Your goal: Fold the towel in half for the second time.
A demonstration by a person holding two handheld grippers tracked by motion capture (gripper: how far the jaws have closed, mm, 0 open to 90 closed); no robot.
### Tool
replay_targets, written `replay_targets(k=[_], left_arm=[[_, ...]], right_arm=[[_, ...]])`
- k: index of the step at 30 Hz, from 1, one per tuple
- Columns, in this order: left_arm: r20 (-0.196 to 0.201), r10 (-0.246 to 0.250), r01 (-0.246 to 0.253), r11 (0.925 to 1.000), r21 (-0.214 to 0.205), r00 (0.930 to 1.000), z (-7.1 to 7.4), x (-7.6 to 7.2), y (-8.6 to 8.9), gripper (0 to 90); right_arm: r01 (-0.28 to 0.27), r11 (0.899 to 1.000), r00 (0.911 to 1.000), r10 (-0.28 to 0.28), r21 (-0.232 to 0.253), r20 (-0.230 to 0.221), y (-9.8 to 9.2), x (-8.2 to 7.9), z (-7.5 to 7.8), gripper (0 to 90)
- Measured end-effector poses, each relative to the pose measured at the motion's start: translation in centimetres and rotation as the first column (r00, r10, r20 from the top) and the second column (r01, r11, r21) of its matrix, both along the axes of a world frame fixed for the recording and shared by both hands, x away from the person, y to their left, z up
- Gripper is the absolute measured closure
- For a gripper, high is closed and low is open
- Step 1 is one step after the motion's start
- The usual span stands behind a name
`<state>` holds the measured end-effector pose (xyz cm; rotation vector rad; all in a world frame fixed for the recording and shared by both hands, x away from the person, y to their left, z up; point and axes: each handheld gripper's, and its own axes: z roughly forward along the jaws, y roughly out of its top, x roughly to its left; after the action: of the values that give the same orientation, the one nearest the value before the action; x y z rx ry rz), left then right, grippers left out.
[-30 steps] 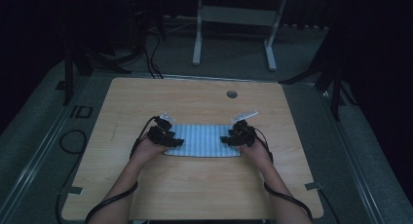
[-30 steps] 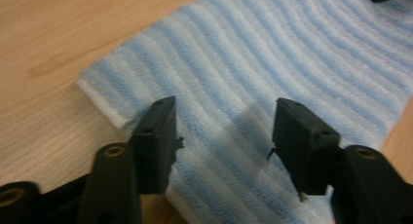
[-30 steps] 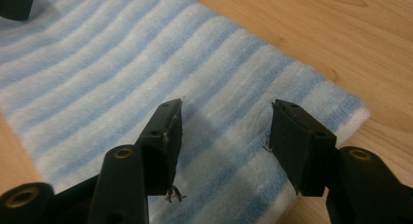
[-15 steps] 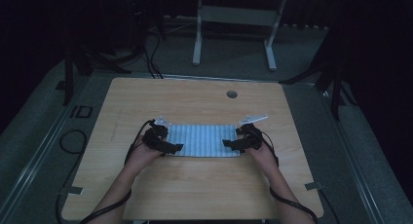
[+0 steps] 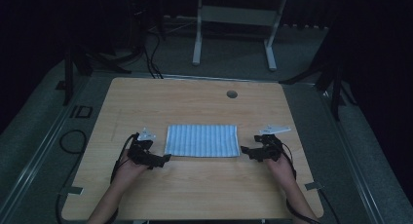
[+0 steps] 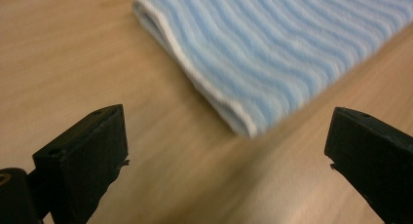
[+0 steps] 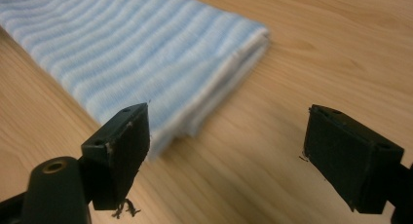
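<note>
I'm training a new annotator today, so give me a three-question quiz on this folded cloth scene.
1. True or false: the left gripper is clamped on the striped cloth.
2. Multiple choice: how does the cloth lie on the table? A) crumpled in a heap B) folded flat into a rectangle C) hanging over the table edge
3. Short answer: where does the right gripper sit relative to the cloth?

Key
1. False: its jaws stand open over bare wood, apart from the cloth's near left corner.
2. B
3. Just off the cloth's near right corner, jaws open, nothing between them.
</note>
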<state>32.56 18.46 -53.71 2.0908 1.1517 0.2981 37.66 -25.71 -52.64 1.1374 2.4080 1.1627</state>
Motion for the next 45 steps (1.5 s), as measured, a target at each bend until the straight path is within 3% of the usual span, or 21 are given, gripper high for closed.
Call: replay_targets(k=[7,12,14,21,25,30,32,35,39,42,45], left_arm=[[-0.003,0.032,-0.032,0.9995,0.001,0.9995,-0.6,-2.3,1.8,1.8],[-0.003,0.079,-0.08,0.9968,-0.01,0.9968,-1.1,-3.4,3.4,1.8],[0.006,0.101,-0.101,0.9949,-0.005,0.9949,-1.3,-3.9,4.0,1.9],[-0.004,0.142,-0.142,0.9898,-0.005,0.9898,-2.0,-5.4,5.5,1.9],[0.006,0.152,-0.152,0.9883,0.001,0.9883,-2.3,-6.0,5.7,1.9],[-0.001,0.15,-0.15,0.9887,0.012,0.9887,-2.3,-6.8,5.5,1.8],[0.006,0.156,-0.157,0.9874,0.022,0.9877,-2.4,-7.0,5.6,1.9],[0.011,0.185,-0.185,0.9827,0.004,0.9827,-2.2,-7.2,5.8,1.9],[0.027,0.187,-0.187,0.9821,0.019,0.982,-2.1,-7.6,5.8,1.9],[0.052,0.206,-0.207,0.9782,0.012,0.9771,-2.0,-8.0,6.0,1.9],[0.079,0.251,-0.251,0.9678,-0.009,0.9647,-1.8,-8.1,6.5,1.9]], right_arm=[[0.033,0.999,0.9994,-0.033,-0.006,-0.015,-3.0,-2.0,-0.7,16.5],[0.06,0.998,0.9982,-0.06,0.009,-0.004,-4.7,-3.8,-1.2,16.4],[0.078,0.997,0.9966,-0.079,0.01,0.026,-5.3,-4.6,-1.5,14.2],[0.185,0.981,0.9784,-0.189,0.053,0.085,-7.2,-6.8,-1.7,13.7],[0.228,0.971,0.9695,-0.233,0.067,0.077,-8.2,-7.7,-1.5,13.7],[0.265,0.957,0.9599,-0.274,0.118,0.061,-9.7,-9.0,-1.5,13.8],[0.285,0.952,0.9537,-0.294,0.111,0.065,-10.0,-9.4,-1.6,13.8],[0.301,0.949,0.948,-0.308,0.093,0.079,-10.4,-9.7,-1.6,13.8],[0.32,0.939,0.9413,-0.33,0.125,0.07,-11.0,-9.9,-1.5,13.8],[0.33,0.935,0.9369,-0.341,0.125,0.076,-11.1,-10.2,-1.5,13.9],[0.333,0.934,0.9349,-0.345,0.13,0.082,-11.2,-10.1,-1.5,13.9]])
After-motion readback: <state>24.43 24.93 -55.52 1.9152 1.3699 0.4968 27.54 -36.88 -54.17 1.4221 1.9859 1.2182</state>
